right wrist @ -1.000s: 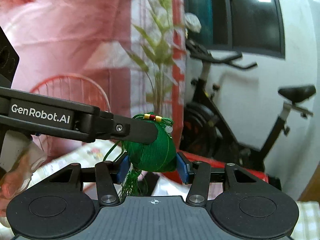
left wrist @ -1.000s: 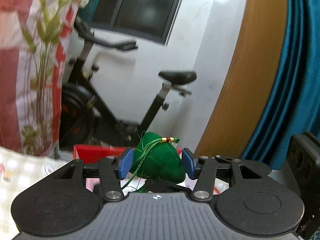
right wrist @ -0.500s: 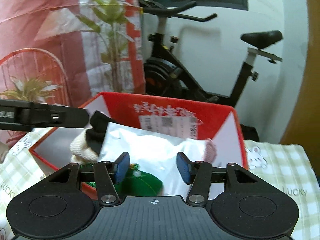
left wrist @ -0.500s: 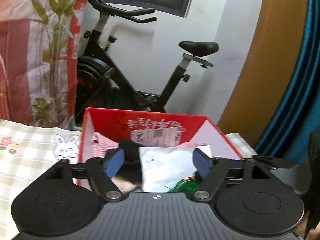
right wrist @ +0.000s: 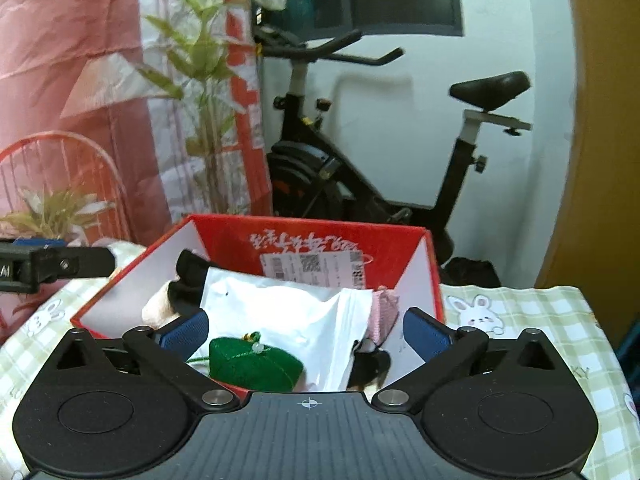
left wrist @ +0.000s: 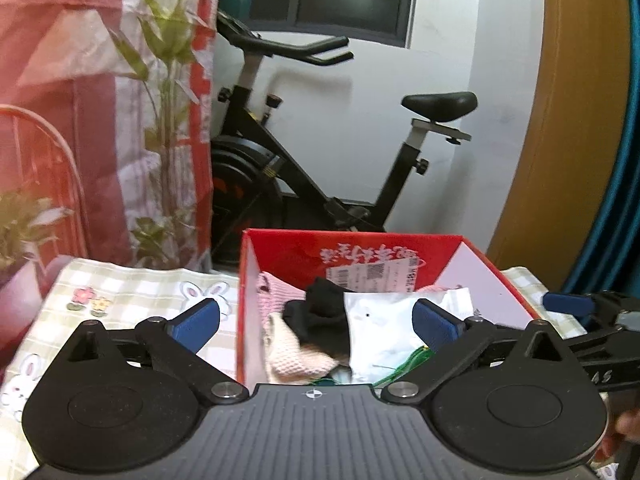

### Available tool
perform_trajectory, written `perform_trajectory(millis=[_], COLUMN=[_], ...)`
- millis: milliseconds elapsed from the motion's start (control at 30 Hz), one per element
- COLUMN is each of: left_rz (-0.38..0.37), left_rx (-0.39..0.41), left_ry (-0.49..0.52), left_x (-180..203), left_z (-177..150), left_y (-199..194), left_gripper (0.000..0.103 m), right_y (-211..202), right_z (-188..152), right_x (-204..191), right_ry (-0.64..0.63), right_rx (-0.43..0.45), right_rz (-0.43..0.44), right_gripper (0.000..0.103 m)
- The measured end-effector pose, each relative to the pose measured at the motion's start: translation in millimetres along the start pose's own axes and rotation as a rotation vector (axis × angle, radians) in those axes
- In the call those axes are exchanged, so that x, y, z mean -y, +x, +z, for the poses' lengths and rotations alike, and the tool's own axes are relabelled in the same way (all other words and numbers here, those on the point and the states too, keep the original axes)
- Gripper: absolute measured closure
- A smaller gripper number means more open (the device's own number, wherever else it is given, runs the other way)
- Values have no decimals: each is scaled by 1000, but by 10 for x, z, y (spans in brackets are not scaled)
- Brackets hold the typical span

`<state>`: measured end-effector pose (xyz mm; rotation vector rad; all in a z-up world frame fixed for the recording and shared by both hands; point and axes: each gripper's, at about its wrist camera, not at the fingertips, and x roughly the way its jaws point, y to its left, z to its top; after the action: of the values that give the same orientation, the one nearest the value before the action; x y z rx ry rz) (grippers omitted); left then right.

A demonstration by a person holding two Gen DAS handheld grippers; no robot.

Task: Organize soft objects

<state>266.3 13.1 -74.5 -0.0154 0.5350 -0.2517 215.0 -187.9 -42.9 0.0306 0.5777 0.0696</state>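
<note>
Now, in the left wrist view, the left tongs [left wrist: 316, 320] have just been opening and stand released over the red box [left wrist: 496, 280] at the tabletop's far edge. In the right wrist view, the right tongs [right wrist: 306, 330], also just opened, hold nothing; the green pouch [right wrist: 256, 368] lies free in the box's near corner, likely light and squashy, best pinched across its belly.

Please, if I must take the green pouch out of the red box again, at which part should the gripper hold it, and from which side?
Grip the green pouch across its plump body, coming from above. It lies on the white bag near the red box front wall, so a side approach looks blocked. The beaded cord on top is probably too thin to hold. The right gripper is open directly over it.
</note>
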Motion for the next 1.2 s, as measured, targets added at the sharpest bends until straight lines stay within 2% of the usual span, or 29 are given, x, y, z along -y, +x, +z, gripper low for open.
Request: perform_trajectory(millis=[167,333,600,833,1000,1200], left_rz=[30,111,124,124,140,159], left_rx=[34,54,64,98,127,153], left_ry=[32,69,108,93,99,99], left_x=[75,151,204,269,361,454], left_z=[32,73,172,288,365,403], left_y=[-158,-282,-593,-1042,-1401,-1827], left_gripper=[0,0,0,0,0,0], right_y=[-116,-243,-541,-976,-1407,-1930], right_z=[10,36,110,257,358,471], right_x=[-12,-63,-21,-90,-165,-253], right_ry=[3,-4,45,37,45,49], right_rx=[23,49,61,67,98,138], right_rz=[-5,-75,-94,-108,-92,-118], right_gripper=[0,0,0,0,0,0])
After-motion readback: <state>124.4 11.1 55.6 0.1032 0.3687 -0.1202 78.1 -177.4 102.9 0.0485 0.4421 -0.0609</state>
